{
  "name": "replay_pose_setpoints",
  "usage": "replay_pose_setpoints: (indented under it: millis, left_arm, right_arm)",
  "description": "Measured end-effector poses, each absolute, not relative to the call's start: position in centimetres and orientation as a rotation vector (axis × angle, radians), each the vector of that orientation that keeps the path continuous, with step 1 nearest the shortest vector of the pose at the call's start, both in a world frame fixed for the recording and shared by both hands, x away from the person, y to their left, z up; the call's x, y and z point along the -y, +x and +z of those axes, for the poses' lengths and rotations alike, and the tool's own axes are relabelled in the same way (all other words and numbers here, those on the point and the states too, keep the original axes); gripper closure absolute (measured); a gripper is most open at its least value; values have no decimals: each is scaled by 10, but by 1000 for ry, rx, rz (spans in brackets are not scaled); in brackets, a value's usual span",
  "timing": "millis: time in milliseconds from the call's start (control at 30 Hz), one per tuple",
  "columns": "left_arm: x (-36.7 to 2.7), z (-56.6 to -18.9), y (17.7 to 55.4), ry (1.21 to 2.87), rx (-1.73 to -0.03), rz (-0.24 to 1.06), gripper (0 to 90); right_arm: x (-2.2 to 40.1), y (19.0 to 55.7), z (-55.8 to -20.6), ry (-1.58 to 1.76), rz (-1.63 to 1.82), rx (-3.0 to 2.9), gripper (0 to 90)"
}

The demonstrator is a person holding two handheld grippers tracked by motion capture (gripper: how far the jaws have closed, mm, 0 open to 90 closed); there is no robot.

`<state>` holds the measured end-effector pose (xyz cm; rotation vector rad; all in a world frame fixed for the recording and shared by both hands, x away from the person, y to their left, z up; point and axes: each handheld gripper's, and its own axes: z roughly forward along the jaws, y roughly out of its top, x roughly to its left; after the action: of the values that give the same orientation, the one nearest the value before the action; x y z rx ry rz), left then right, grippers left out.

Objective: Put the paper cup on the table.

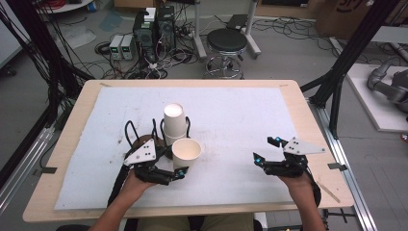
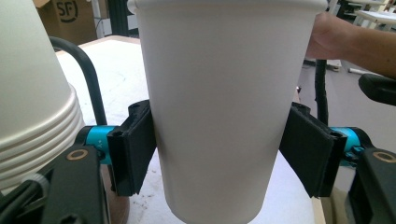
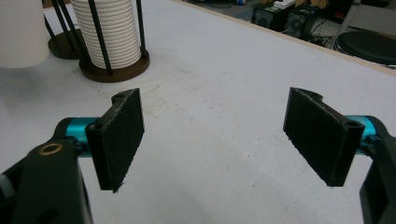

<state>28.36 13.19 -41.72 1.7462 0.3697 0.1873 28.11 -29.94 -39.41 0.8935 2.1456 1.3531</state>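
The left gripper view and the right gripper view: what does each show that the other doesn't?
Left gripper view alone: a white paper cup clamped upright between the left gripper, with the person's other hand behind. Right gripper view alone: the right gripper open over bare white table cover, and a stool. Both: the stack of paper cups in its wire holder.

White paper cup (image 2: 219, 107), upright, beside cup stack (image 1: 173, 120)

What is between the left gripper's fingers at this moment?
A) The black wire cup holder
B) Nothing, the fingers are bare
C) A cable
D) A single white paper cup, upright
D: in the left gripper view the left gripper has both fingers pressed on an upright white paper cup.
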Motion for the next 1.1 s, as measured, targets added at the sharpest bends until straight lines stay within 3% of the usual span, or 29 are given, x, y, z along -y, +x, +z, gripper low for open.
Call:
replay_pose_setpoints:
  millis: [267, 1100]
  left_arm:
    - [-129, -417, 286, 1742, -370, 184, 300]
    - [-32, -438, 328, 1782, -366, 190, 304]
  right_arm:
    - [301, 281, -394, 903, 1351, -2134, 208]
    - [319, 275, -393, 935, 1368, -2086, 208]
